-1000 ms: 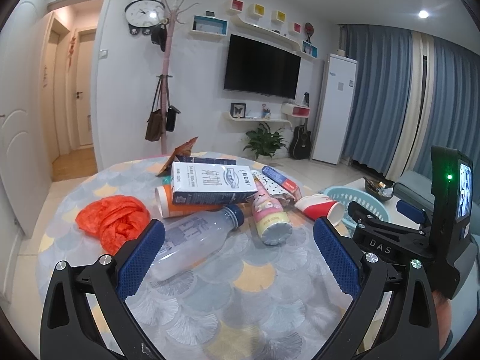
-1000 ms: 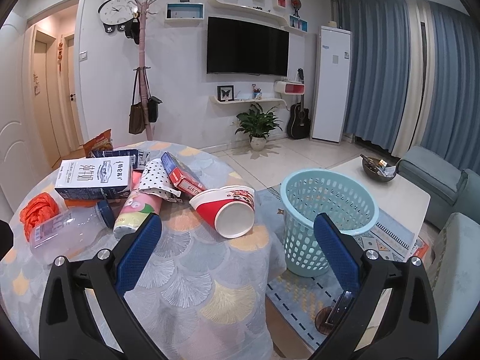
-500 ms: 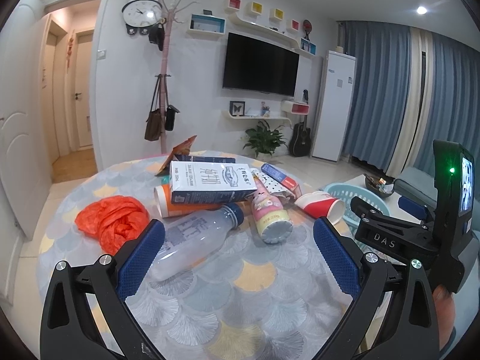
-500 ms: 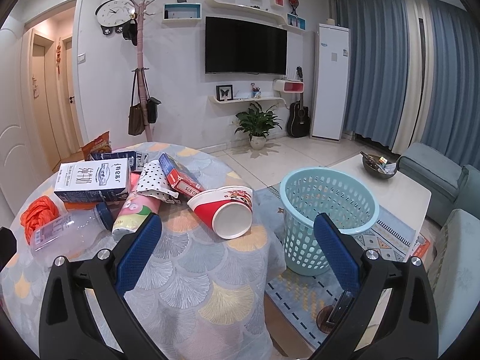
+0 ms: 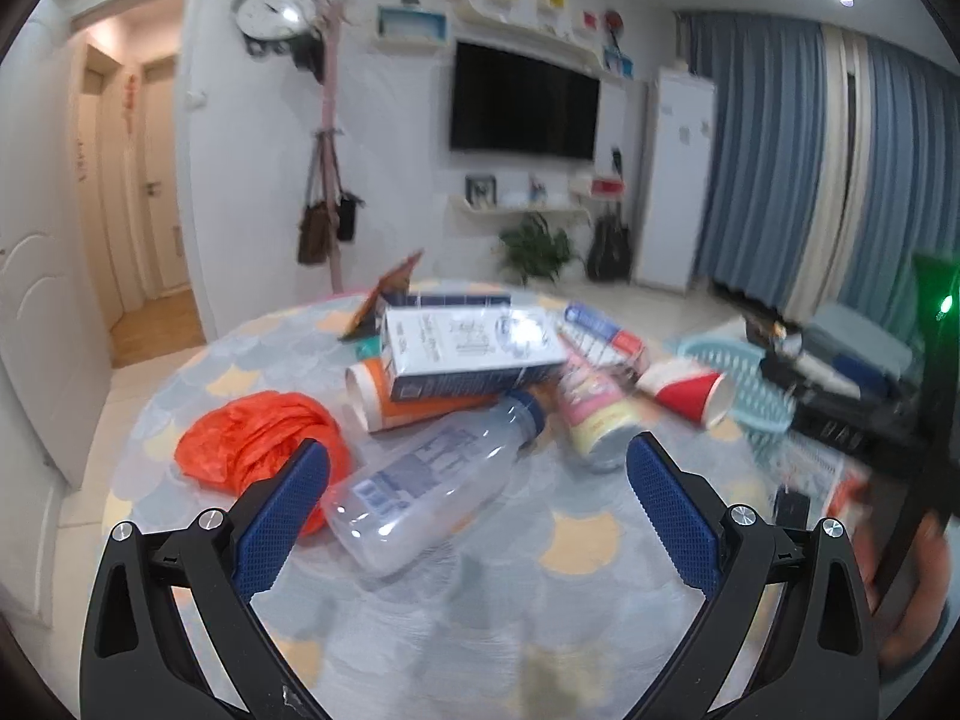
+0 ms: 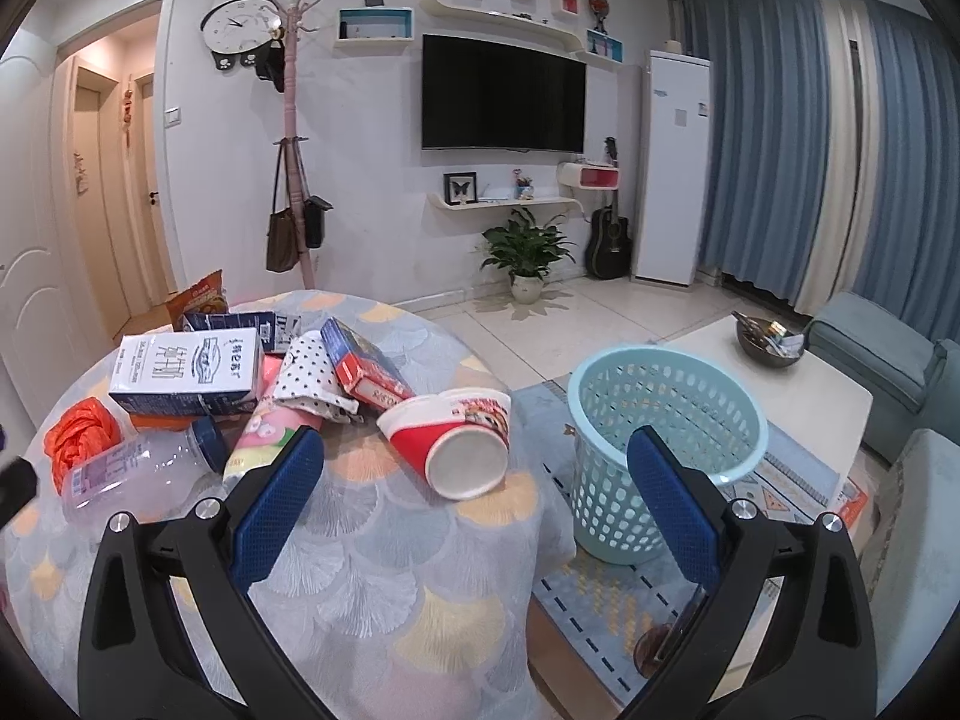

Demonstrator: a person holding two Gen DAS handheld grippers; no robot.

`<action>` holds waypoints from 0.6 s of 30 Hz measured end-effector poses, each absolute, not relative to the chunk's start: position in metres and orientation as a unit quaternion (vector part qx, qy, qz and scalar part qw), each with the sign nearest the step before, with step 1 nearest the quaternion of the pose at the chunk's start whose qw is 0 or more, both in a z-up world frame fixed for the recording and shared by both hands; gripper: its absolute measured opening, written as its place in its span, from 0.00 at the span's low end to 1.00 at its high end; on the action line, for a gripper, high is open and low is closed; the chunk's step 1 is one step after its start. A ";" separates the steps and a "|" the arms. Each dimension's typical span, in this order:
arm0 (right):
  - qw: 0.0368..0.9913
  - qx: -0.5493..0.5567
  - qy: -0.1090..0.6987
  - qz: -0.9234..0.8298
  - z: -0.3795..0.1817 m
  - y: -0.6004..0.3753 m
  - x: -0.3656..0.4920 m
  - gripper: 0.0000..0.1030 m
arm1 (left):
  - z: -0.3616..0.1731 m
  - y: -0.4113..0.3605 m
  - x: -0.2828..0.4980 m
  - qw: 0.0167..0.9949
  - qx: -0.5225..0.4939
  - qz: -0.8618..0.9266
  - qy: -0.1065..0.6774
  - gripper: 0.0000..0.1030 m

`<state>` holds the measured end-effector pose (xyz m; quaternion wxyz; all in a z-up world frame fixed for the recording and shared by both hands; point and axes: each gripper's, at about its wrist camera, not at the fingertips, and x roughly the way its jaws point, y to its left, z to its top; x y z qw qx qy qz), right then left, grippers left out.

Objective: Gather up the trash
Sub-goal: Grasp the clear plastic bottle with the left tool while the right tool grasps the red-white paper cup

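Note:
Trash lies piled on a round table (image 5: 576, 540): a clear plastic bottle (image 5: 432, 480) on its side, an orange plastic bag (image 5: 258, 444), a white milk carton (image 5: 468, 348), a pink can (image 5: 594, 414) and a red paper cup (image 5: 690, 390). My left gripper (image 5: 477, 510) is open and empty, just short of the bottle. My right gripper (image 6: 474, 498) is open and empty, just short of the red paper cup (image 6: 456, 438). A light blue basket (image 6: 660, 432) stands on the floor to the right of the table.
A red box (image 6: 366, 372), a dotted wrapper (image 6: 312, 378) and a snack bag (image 6: 198, 300) lie further back on the table (image 6: 384, 570). A white coffee table (image 6: 798, 396) with a bowl and a sofa (image 6: 888, 348) stand to the right.
My left gripper has moved closer to the trash pile and down towards the bottle. My right gripper has edged a little towards the red cup.

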<state>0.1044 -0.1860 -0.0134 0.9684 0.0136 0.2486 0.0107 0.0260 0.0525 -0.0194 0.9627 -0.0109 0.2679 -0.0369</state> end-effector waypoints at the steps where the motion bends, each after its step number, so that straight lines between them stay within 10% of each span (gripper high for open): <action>1: 0.969 0.013 0.248 0.015 -0.013 -0.187 0.108 0.92 | -0.021 0.057 0.032 0.959 -0.011 -0.043 0.278 0.93; 18: 0.914 0.058 0.391 0.094 -0.063 -0.202 0.211 0.91 | -0.079 0.053 0.118 0.897 0.087 -0.077 0.427 0.89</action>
